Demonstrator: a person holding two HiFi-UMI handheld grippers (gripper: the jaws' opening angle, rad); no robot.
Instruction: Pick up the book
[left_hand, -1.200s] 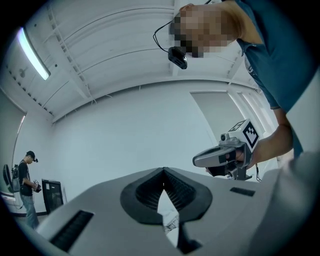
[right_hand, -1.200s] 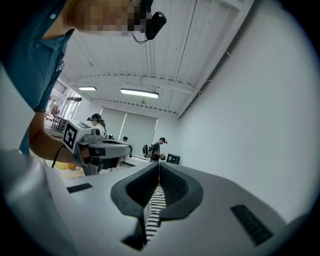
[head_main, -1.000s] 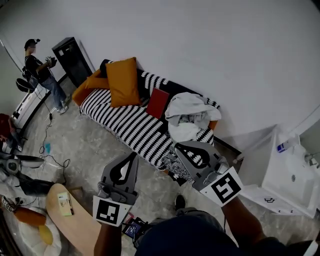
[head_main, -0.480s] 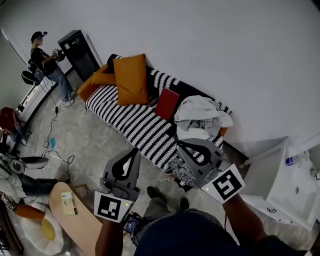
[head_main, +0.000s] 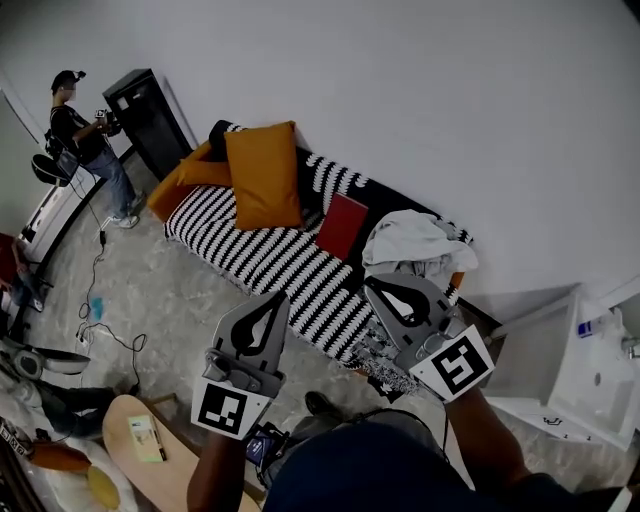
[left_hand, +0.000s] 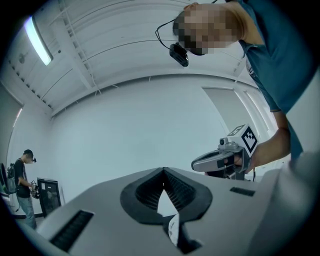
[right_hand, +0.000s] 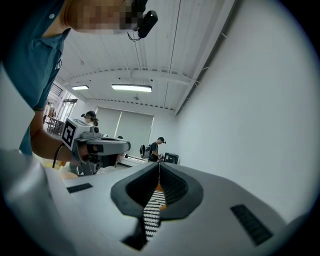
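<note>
Room: white wall (head_main: 450, 90), grey stone floor (head_main: 170, 290), striped sofa (head_main: 250, 250) along the wall. Book (head_main: 342, 226) is the red one, on the sofa seat, propped against the backrest. Its long axis runs up the backrest with a slight tilt. It sits between the big orange cushion (head_main: 263, 175) and the white cloth heap (head_main: 418, 243), just beside the heap; can't tell if they touch.

Both grippers point level on my side of the sofa, and the book lies ahead, between them. Right gripper (head_main: 378, 288) looks nearer than left gripper (head_main: 276, 300), so I'd lead with the right. Fingers on both are pressed together with nothing in them; they must open before any grab.

Lane to the book's near edge looks free. Cloth heap on its right is the snag risk. Second person (head_main: 85, 140) by the black cabinet (head_main: 148, 120) is well apart, no conflict.
</note>
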